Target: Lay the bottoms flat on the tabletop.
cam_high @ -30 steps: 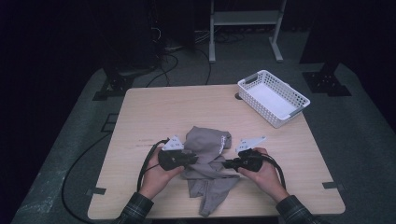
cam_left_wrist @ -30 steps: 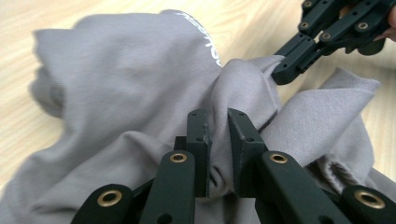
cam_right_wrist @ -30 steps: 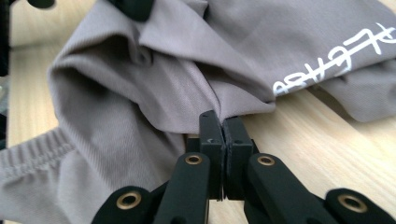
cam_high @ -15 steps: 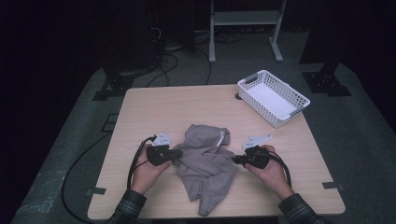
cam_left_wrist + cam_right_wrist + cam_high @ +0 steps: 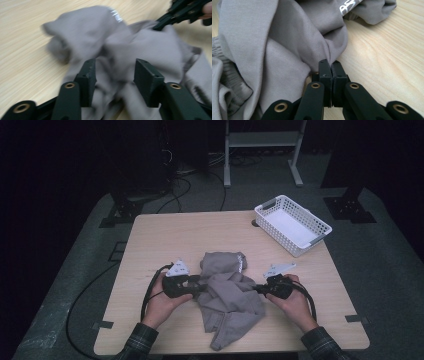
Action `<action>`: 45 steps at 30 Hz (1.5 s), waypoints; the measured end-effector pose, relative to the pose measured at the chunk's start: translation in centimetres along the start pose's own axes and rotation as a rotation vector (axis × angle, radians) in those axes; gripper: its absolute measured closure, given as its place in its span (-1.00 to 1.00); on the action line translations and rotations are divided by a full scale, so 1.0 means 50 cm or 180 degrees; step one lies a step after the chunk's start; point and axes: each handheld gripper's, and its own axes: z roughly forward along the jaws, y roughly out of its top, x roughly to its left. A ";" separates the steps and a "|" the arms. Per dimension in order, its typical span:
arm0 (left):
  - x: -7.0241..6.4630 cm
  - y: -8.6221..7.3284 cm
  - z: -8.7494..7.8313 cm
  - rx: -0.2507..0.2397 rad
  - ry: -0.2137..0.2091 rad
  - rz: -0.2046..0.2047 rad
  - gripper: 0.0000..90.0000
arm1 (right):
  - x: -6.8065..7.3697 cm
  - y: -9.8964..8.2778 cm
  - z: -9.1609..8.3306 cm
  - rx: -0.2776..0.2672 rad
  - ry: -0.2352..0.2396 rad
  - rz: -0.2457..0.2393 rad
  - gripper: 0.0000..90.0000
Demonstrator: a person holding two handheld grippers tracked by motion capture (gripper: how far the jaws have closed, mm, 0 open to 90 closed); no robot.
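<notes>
A crumpled grey garment (image 5: 227, 292) with a white print lies on the front middle of the wooden table (image 5: 165, 240). My left gripper (image 5: 201, 287) is at its left edge. In the left gripper view its jaws (image 5: 113, 72) have just been opening and stand apart, with loose grey cloth (image 5: 140, 47) lying between and beyond them, not pinched. My right gripper (image 5: 257, 289) is at the garment's right edge. In the right gripper view it (image 5: 331, 65) is shut on a gathered fold of the cloth (image 5: 274, 45). The right gripper (image 5: 172, 15) also appears far off in the left gripper view.
A white plastic basket (image 5: 320, 227) stands at the table's back right corner. Bare tabletop lies behind and to the left of the garment. Beyond the table are a white stand (image 5: 262, 140) and cables (image 5: 190, 175) on the dark floor.
The two hands have drawn a little apart and the garment is spread wider between them. The left hand went left, then came partly back toward the cloth.
</notes>
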 end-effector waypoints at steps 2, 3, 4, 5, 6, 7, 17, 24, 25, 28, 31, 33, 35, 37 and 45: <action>-0.007 0.000 0.014 0.0006 -0.0067 0.0023 0.03 | 0.000 0.000 -0.002 -0.0003 0.0001 0.0017 0.95; -0.009 -0.001 0.021 0.0035 -0.0070 0.0045 0.03 | 0.000 0.000 -0.002 -0.0010 0.0006 0.0026 0.95; -0.009 -0.002 0.027 0.0067 -0.0061 0.0053 0.05 | 0.000 0.000 -0.003 -0.0019 0.0004 0.0027 0.95; -0.008 -0.003 0.032 0.0088 -0.0063 0.0073 0.18 | 0.000 0.000 -0.003 -0.0022 0.0007 0.0028 0.95; -0.006 -0.004 0.035 0.0098 -0.0079 0.0051 0.36 | 0.001 0.001 -0.003 -0.0023 0.0001 0.0018 0.95; -0.003 -0.005 0.037 0.0115 -0.0095 -0.0018 0.59 | 0.001 0.001 -0.003 -0.0023 0.0005 0.0014 0.95; 0.032 -0.017 -0.008 0.0096 0.0011 -0.0234 0.99 | -0.013 -0.005 -0.021 -0.0072 -0.0145 0.0078 0.96; 0.071 -0.045 -0.048 0.0094 0.0165 -0.0365 0.98 | -0.035 -0.014 -0.041 -0.0108 -0.0288 0.0172 0.96; 0.074 -0.048 -0.051 0.0106 0.0193 -0.0366 0.98 | -0.040 -0.017 -0.045 -0.0104 -0.0320 0.0196 0.96; 0.091 -0.062 -0.062 0.0158 0.0286 -0.0430 0.98 | -0.051 -0.023 -0.053 -0.0093 -0.0405 0.0245 0.96; 0.106 -0.074 -0.069 0.0168 0.0350 -0.0510 0.98 | -0.068 -0.032 -0.061 -0.0095 -0.0497 0.0311 0.96; 0.116 -0.079 -0.074 0.0163 0.0391 -0.0554 0.98 | -0.080 -0.037 -0.067 -0.0105 -0.0537 0.0347 0.96; 0.123 -0.084 -0.075 0.0178 0.0428 -0.0584 0.98 | -0.093 -0.042 -0.073 -0.0106 -0.0586 0.0411 0.96; 0.131 -0.090 -0.074 0.0215 0.0474 -0.0621 0.98 | -0.104 -0.047 -0.075 -0.0090 -0.0659 0.0451 0.96; 0.139 -0.103 -0.061 0.0302 0.0421 -0.0686 0.73 | -0.138 -0.064 -0.065 0.0016 -0.0710 0.0584 0.91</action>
